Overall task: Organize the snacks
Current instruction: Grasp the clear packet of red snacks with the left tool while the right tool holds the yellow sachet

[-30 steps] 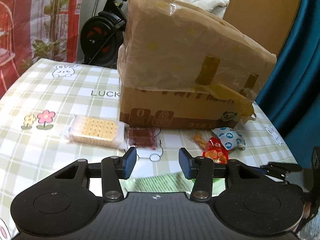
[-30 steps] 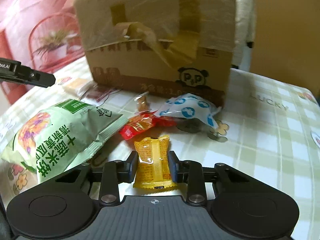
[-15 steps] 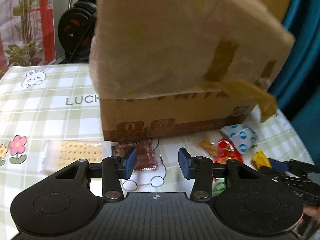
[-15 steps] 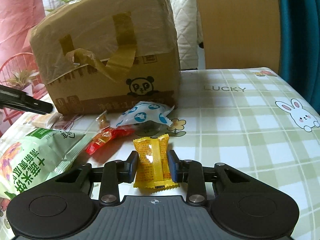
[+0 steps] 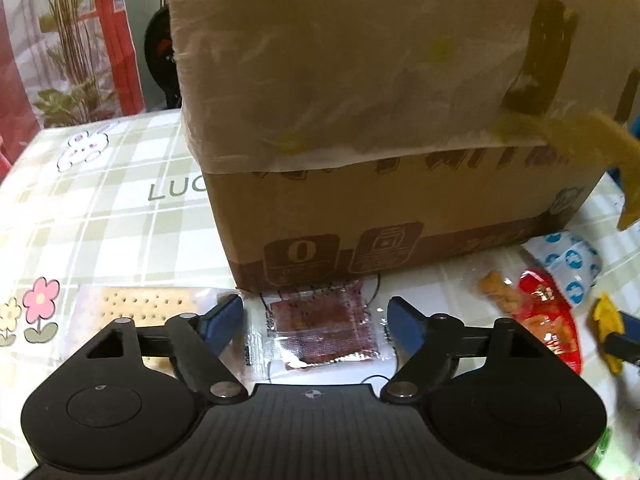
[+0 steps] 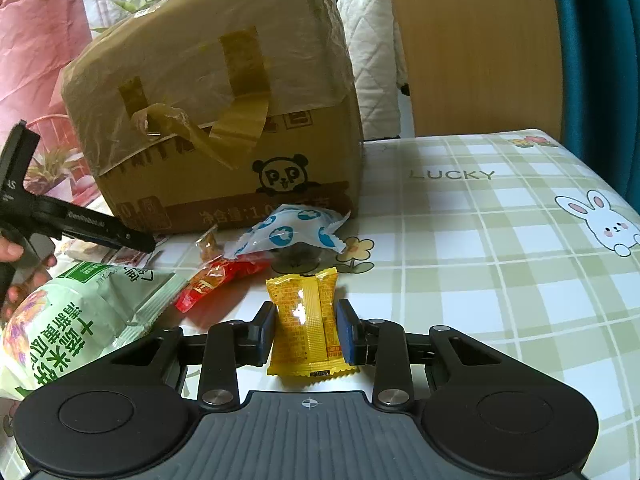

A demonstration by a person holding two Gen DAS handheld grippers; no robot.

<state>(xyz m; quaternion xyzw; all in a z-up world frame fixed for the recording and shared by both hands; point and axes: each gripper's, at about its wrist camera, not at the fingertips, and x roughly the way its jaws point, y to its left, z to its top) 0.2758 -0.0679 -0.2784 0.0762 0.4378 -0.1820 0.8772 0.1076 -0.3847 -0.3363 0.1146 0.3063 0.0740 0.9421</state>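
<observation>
The left hand-held gripper [image 5: 316,322] has moved in toward the box [image 5: 384,128], its jaws now spread around the brown packet [image 5: 324,326] at the box's foot, so a pick looks close. The right hand-held gripper [image 6: 306,330] stays clamped on the yellow packet [image 6: 306,320], before the box.

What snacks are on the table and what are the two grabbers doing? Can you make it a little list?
right gripper: shut on yellow snack packet
left gripper: open, around dark red snack packet, not gripping
cracker pack: left of the dark red packet
blue-white packet: in front of the cardboard box
red packet: beside the blue-white one
green bag: at the left in the right wrist view
table: checked cloth with bunnies
</observation>
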